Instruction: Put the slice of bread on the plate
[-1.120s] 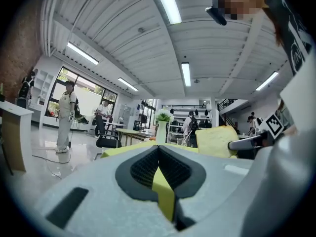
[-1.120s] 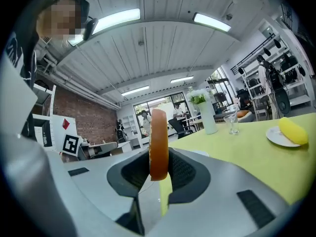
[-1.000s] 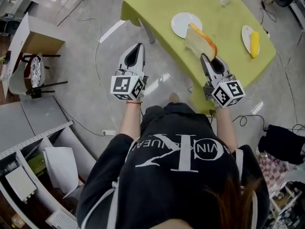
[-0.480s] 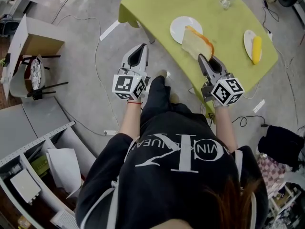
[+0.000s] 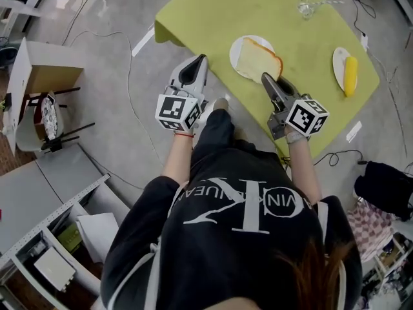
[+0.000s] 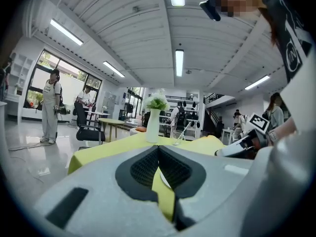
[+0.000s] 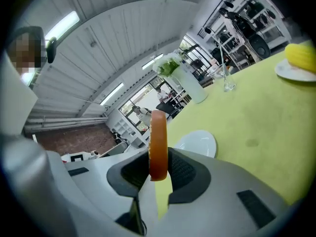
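Bread slice [image 5: 258, 58] is pinched by its crust [image 7: 158, 144] in the right gripper [image 5: 266, 78] and held over the white plate [image 5: 233, 55], upper middle of the head view. Whether it's touching the plate can't be told. So the placing step is judged almost done. Next it probably needs to be lowered flat and let go gently, since the pale face looks soft and spongy against the rounded orange-brown rim. The plate is round, smooth and glossy, set on a matte yellow-green tablecloth [image 5: 206, 11]. Off to the left, the left gripper [image 5: 199, 60] is closed on nothing.
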`<state>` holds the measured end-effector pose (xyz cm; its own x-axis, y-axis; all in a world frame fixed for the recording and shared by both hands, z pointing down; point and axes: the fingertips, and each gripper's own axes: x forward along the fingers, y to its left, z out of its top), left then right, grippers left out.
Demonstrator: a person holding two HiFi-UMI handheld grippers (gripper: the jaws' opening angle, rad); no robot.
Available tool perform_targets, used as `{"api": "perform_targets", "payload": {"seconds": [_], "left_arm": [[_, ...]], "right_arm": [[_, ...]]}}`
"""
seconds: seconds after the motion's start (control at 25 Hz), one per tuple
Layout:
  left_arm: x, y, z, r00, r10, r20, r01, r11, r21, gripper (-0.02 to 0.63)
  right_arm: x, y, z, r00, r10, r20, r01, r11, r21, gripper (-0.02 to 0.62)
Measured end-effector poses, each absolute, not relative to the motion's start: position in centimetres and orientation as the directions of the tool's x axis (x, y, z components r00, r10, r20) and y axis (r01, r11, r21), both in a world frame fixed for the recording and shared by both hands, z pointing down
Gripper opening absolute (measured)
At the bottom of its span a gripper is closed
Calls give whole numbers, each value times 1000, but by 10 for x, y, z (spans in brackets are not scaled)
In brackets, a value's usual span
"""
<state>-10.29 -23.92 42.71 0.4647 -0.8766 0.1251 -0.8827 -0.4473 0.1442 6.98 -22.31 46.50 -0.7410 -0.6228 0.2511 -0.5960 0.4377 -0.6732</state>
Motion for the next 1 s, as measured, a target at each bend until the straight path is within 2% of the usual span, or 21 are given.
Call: {"api": "perform_targets", "payload": {"seconds": [0.48, 0.64, 0.8, 1.0], "left_arm": [[-108, -294, 442, 516, -844, 145, -851, -487, 195, 9], [-108, -306, 449, 527, -836, 153, -844, -495, 206, 9], [-108, -316, 453, 540, -827, 158, -836, -505, 216, 9], [-104, -320, 453, 557, -815, 159, -825, -519, 225, 9]], "right_arm": [[50, -260, 488, -760, -580, 292, -491, 219, -843, 98], [42, -271, 491, -784, -562, 264, -437, 197, -878, 100], [52, -274, 510, -746, -575, 337, -473, 100, -876, 105], [55, -273, 517, -729, -571, 378, -507, 80, -858, 115]]}}
